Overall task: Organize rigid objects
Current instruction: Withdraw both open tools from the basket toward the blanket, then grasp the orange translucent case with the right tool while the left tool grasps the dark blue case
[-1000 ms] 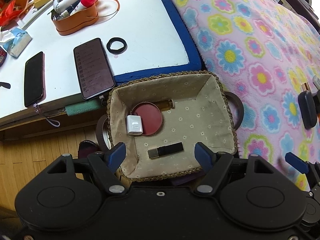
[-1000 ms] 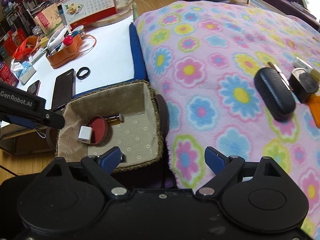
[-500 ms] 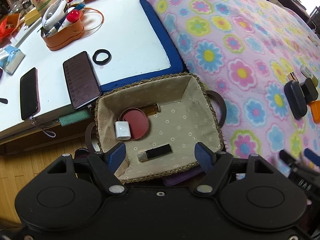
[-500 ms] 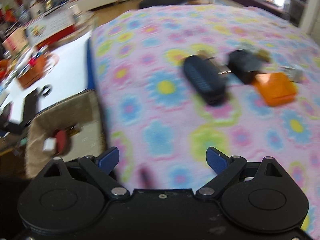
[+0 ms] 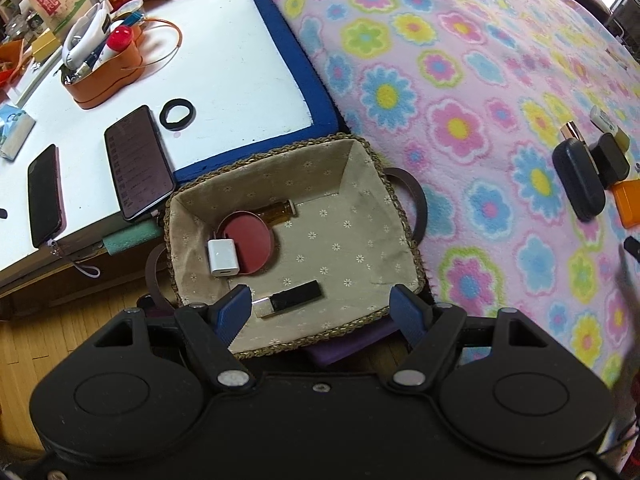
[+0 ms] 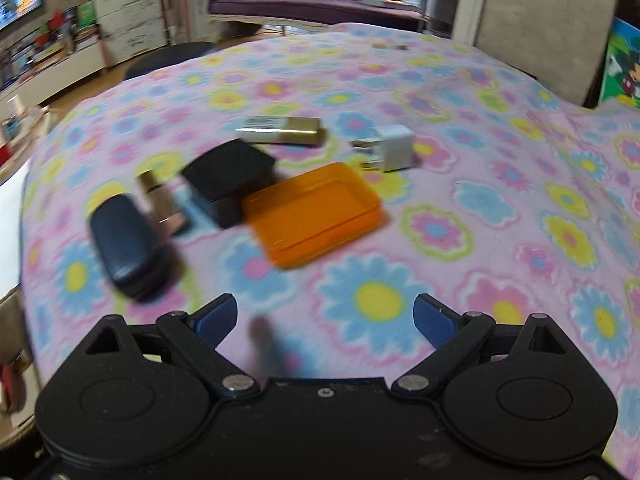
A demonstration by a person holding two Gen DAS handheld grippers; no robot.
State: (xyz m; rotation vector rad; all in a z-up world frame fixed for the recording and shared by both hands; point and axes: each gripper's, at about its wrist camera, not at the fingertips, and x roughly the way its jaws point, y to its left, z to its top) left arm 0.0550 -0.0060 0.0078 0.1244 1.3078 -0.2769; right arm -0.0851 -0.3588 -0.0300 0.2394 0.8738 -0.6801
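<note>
My left gripper (image 5: 320, 304) hangs open over the near rim of a lined wicker basket (image 5: 394, 200), gripping nothing. In the basket lie a white charger (image 5: 223, 258), a red round compact (image 5: 248, 242), an amber bottle (image 5: 280, 212) and a black stick (image 5: 290, 298). My right gripper (image 6: 326, 320) is wide open and empty above the flowered blanket (image 6: 480, 240). Beyond it lie an orange box (image 6: 316, 216), a black box (image 6: 228, 176), a dark blue case (image 6: 128, 240), a rose-gold tube (image 6: 160, 204), a white and gold bar (image 6: 284, 130) and a white plug (image 6: 394, 148). The right wrist view is blurred.
A white table (image 5: 224, 60) with a blue edge stands behind the basket. It holds two phones (image 5: 140, 164), a black ring (image 5: 177, 114) and an orange holder (image 5: 104, 76) of pens. A small dark blurred thing (image 6: 264, 340) lies on the blanket by my right gripper's left finger. Wooden floor lies at the lower left.
My right gripper has swung from beside the basket to the right across the blanket and now faces the group of loose objects. The left gripper has shifted a little over the basket.
</note>
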